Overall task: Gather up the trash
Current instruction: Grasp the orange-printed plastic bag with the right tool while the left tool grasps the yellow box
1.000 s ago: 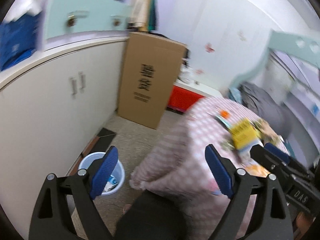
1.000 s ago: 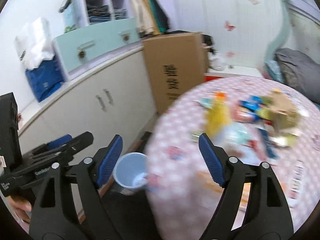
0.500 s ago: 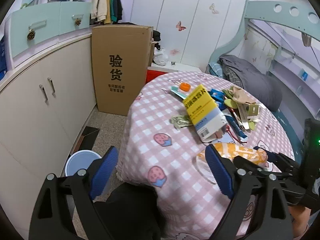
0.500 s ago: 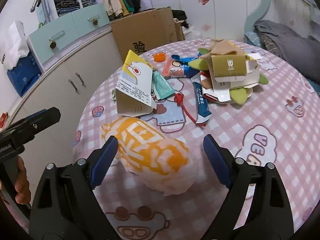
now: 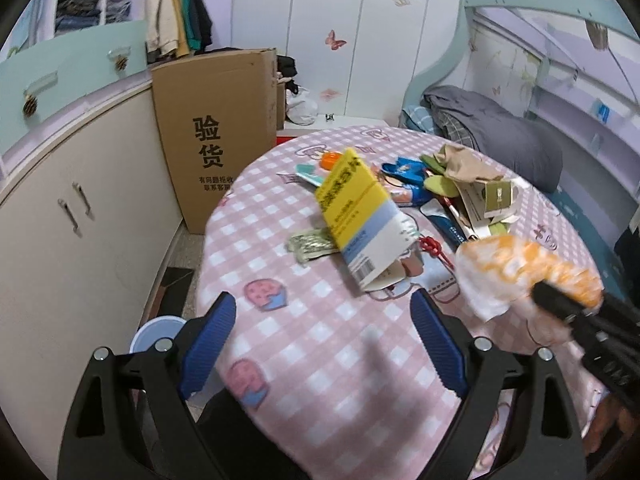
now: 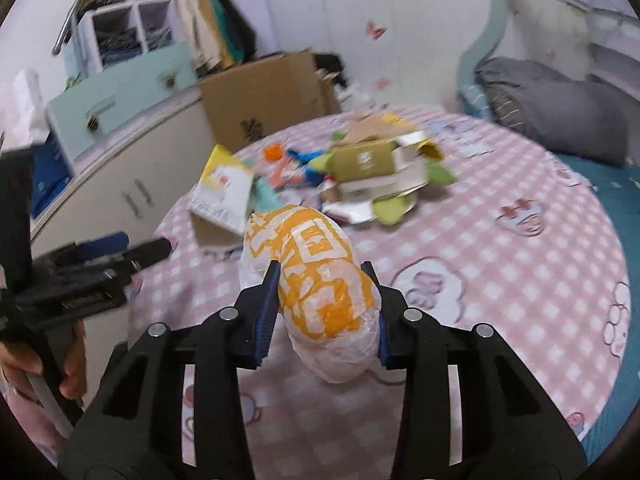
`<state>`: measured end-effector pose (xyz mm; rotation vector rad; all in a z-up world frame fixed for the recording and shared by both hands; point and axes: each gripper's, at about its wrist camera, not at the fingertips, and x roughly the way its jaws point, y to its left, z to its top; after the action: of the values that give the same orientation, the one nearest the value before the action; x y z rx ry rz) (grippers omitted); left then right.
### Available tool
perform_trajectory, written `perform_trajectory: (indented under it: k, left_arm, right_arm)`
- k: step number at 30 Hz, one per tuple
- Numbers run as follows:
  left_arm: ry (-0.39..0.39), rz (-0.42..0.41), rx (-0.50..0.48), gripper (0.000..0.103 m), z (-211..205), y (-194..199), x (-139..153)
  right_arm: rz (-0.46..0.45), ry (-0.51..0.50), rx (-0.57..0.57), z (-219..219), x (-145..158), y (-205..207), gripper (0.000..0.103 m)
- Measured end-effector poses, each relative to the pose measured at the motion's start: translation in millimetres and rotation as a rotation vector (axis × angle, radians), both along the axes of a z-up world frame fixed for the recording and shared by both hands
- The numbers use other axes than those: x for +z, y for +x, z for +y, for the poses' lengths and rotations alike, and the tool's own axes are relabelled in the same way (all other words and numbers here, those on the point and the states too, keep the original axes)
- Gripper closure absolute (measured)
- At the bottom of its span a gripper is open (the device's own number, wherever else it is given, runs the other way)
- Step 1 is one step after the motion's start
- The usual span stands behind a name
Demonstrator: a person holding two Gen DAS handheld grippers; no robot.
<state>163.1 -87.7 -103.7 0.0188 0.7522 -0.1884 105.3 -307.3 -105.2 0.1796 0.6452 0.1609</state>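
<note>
Closed in since half a second back: right gripper now closing around orange-and-white crumpled bag, blue pads pressing both its sides, above pink checked table.

Left gripper spread wide, nothing between its fingers, hovering over table edge. Blue bin on floor at eight o'clock of left view, contents hidden behind gripper. Tall cardboard box at eleven o'clock, standing shut. At twelve o'clock of the bag, trash pile: yellow-and-white carton, torn olive carton, blue wrappers, orange cap.
</note>
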Motion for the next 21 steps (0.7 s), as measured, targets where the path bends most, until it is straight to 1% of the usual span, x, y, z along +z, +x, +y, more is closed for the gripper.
perform_trajectory:
  k: [2, 4, 7, 9, 11, 13, 14, 15, 17, 18, 20, 21]
  left_arm:
    - [0.030, -0.004, -0.013, 0.016, -10, 5, -4]
    - [0.076, -0.022, -0.028, 0.016, -22, 11, -6]
    - [0.131, -0.045, -0.033, 0.017, -34, 20, -8]
    - [0.164, -0.058, -0.036, 0.028, -40, 24, -8]
    - [0.187, -0.062, -0.045, 0.033, -45, 28, -8]
    - [0.206, -0.066, -0.053, 0.044, -49, 33, -9]
    - [0.212, -0.065, -0.057, 0.059, -50, 35, -9]
    - [0.215, -0.057, -0.070, 0.078, -51, 37, -10]
    - [0.202, -0.052, -0.086, 0.096, -49, 40, -10]
    - [0.194, -0.077, -0.075, 0.102, -47, 38, -7]
    - [0.152, -0.127, -0.081, 0.102, -38, 29, 4]
    - [0.137, -0.135, -0.081, 0.102, -36, 27, 7]
  right_arm:
    - [-0.016, 0.008, -0.025, 0, 2, 2, 0.064]
    - [-0.028, 0.016, -0.035, 0, 3, 3, 0.064]
    - [-0.045, 0.006, -0.047, 1, 5, 4, 0.064]
    - [-0.050, 0.008, -0.050, 3, 7, 6, 0.064]
    - [-0.051, 0.003, -0.047, 6, 7, 9, 0.064]
    - [-0.052, -0.001, -0.044, 9, 7, 11, 0.064]
    - [-0.051, 0.000, -0.044, 11, 7, 12, 0.064]
    - [-0.053, 0.002, -0.046, 12, 7, 12, 0.064]
    - [-0.061, 0.000, -0.047, 15, 9, 11, 0.064]
    - [-0.070, 0.000, -0.051, 17, 11, 10, 0.064]
    - [-0.083, -0.005, -0.053, 20, 14, 8, 0.064]
    - [-0.087, -0.006, -0.054, 21, 16, 7, 0.064]
